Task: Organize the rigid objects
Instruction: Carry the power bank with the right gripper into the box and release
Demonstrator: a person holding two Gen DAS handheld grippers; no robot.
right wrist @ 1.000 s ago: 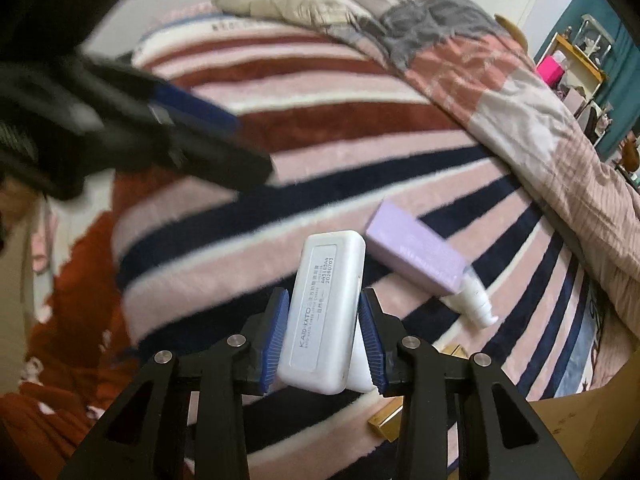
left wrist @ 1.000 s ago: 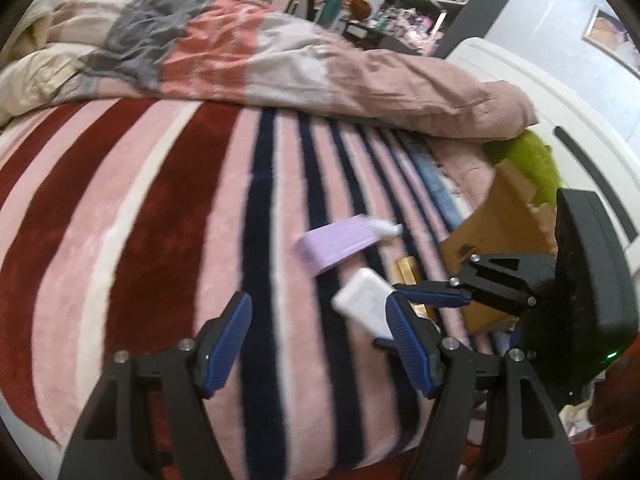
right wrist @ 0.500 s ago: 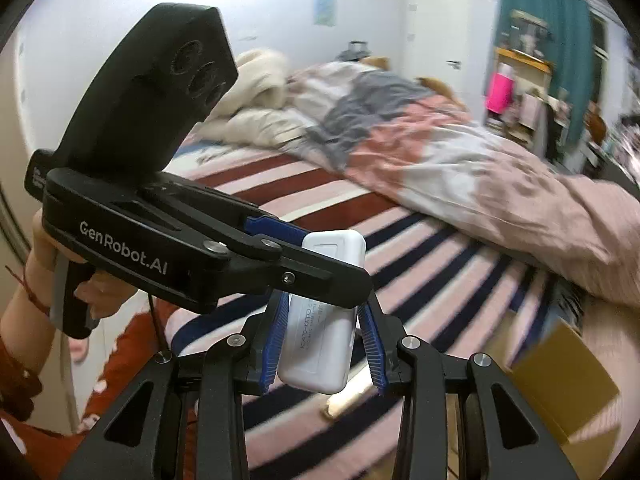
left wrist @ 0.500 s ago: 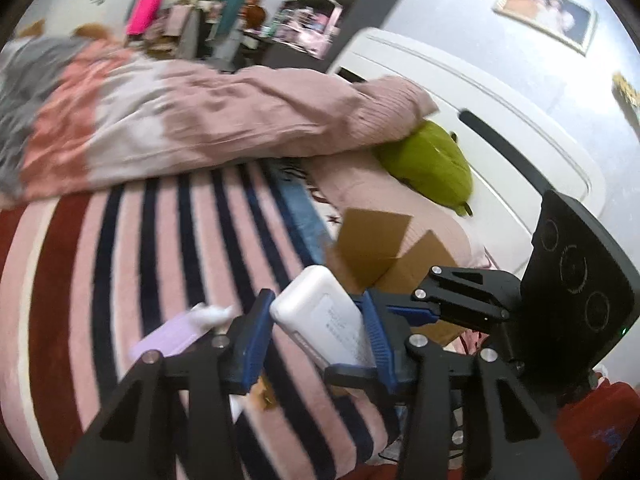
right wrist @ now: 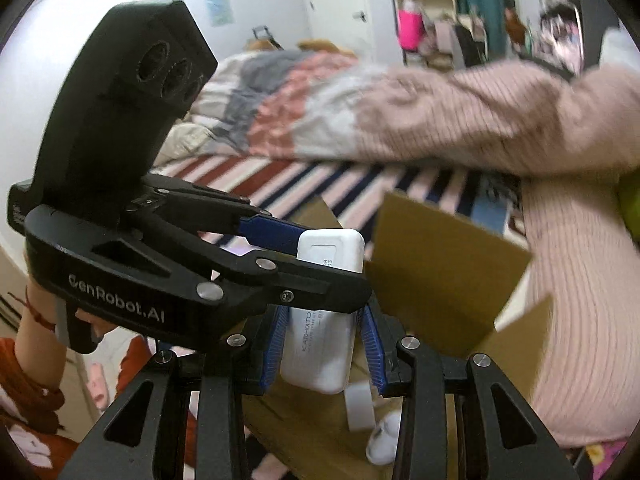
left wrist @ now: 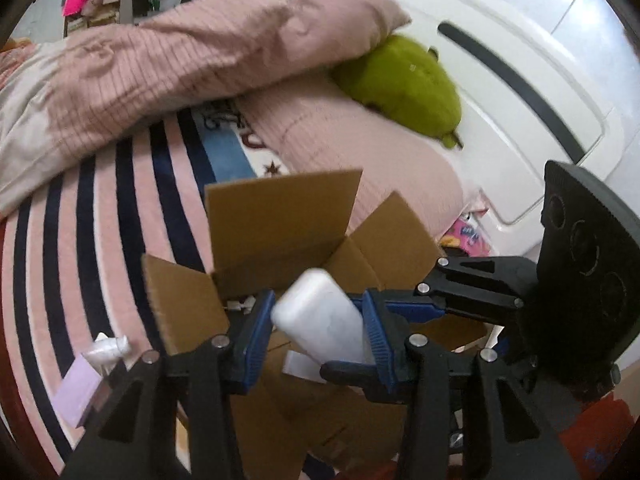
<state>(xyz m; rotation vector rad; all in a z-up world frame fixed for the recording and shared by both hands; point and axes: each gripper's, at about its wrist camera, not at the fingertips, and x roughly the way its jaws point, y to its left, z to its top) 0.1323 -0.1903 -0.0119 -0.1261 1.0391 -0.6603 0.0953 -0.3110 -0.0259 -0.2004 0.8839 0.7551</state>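
Observation:
A white rectangular case [left wrist: 320, 320] hangs over an open cardboard box [left wrist: 280, 220], gripped from two sides. My left gripper [left wrist: 316, 302] is shut on it, blue pads against its long sides. My right gripper [right wrist: 322, 320] is shut on its lower part [right wrist: 316, 356]. In the right wrist view the left gripper [right wrist: 332, 264] reaches in from the left and pinches the case's top end. A purple tube [left wrist: 76, 396] with a white cap lies on the striped blanket [left wrist: 100, 240], left of the box.
Small white items [right wrist: 360, 404] lie inside the cardboard box [right wrist: 440, 272]. A pink quilt [left wrist: 180, 52], a green plush [left wrist: 404, 84] and a white headboard [left wrist: 520, 80] lie beyond. A person's hand [right wrist: 44, 344] holds the left gripper's handle.
The left gripper, open a second ago, has shut on the white case that the right gripper held. Both have swung together from over the striped blanket to above the cardboard box.

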